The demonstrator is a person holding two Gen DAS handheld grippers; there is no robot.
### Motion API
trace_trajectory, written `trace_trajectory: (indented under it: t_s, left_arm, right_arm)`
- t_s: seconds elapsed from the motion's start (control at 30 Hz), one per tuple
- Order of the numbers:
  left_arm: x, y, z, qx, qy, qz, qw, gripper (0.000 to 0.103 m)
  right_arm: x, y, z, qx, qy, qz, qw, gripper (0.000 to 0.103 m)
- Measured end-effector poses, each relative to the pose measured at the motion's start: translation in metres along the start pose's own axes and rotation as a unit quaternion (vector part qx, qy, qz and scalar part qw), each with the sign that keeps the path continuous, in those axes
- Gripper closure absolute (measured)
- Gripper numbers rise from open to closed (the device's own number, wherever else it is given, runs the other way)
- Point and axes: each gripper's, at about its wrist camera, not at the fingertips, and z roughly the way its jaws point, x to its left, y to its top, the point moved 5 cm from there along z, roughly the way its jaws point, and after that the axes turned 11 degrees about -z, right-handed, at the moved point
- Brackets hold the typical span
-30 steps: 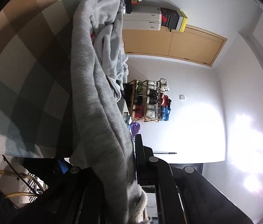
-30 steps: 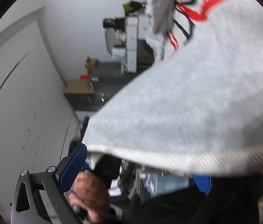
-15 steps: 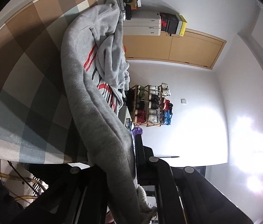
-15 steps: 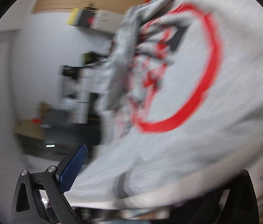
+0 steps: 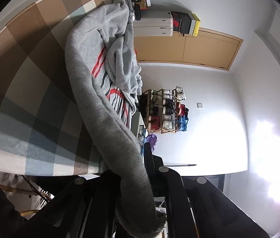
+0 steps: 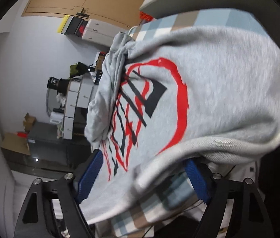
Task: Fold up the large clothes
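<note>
A grey sweatshirt (image 5: 92,63) with a red-and-black print lies rumpled on the checked desk (image 5: 26,91). The left gripper (image 5: 140,202) has its fingers clamped on a ribbed end of it. The right gripper (image 6: 143,174) has just been narrowing its blue-padded fingers (image 6: 90,170), the hem between them but not pinched.

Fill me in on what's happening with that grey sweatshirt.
A person is folding a grey sweatshirt on a checked cloth. The left hand-held gripper is clamped shut on a sleeve or edge. The right hand-held gripper has its jaws apart and just been closing, with the ribbed hem between them, not yet pinched.
</note>
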Motion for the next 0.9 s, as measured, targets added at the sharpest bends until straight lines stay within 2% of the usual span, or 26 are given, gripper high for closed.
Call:
trace_trajectory:
  t_s: [0.03, 0.07, 0.13, 0.23, 0.33, 0.47, 0.67, 0.8, 0.9]
  left_arm:
    - [0.001, 0.001, -0.001, -0.002, 0.001, -0.001, 1.0, 0.102]
    - [0.001, 0.001, -0.002, -0.002, 0.003, -0.001, 1.0, 0.102]
    - [0.002, 0.001, -0.004, -0.005, 0.009, 0.0, 0.9999, 0.102]
    - [0.005, 0.002, -0.008, -0.011, 0.016, -0.001, 0.9998, 0.102]
    - [0.007, 0.004, -0.014, -0.023, 0.024, -0.001, 0.9994, 0.102]
    - [0.007, 0.004, -0.013, -0.028, 0.029, -0.001, 0.9992, 0.102]
    - [-0.009, 0.012, -0.009, -0.053, 0.048, 0.013, 0.9974, 0.102]
    - [-0.036, 0.03, 0.005, -0.066, 0.043, 0.025, 0.9966, 0.102]
    - [-0.063, 0.053, 0.017, -0.084, 0.051, 0.034, 0.9946, 0.102]
  right_arm:
    - [-0.002, -0.002, 0.002, 0.004, 0.003, 0.003, 1.0, 0.038]
    - [-0.006, -0.002, 0.003, 0.006, -0.008, 0.009, 1.0, 0.063]
    - [-0.017, 0.002, 0.003, 0.007, -0.019, 0.021, 1.0, 0.086]
    - [-0.015, 0.003, -0.004, -0.01, -0.026, -0.015, 1.0, 0.09]
    - [0.007, 0.003, -0.01, -0.013, -0.04, -0.109, 0.993, 0.091]
    - [0.049, 0.01, -0.021, -0.037, -0.078, -0.24, 0.967, 0.091]
    - [0.098, 0.032, -0.014, -0.048, -0.115, -0.354, 0.927, 0.092]
    - [0.137, 0.054, -0.001, -0.057, -0.137, -0.439, 0.886, 0.092]
    - [0.167, 0.079, 0.017, -0.054, -0.135, -0.471, 0.87, 0.092]
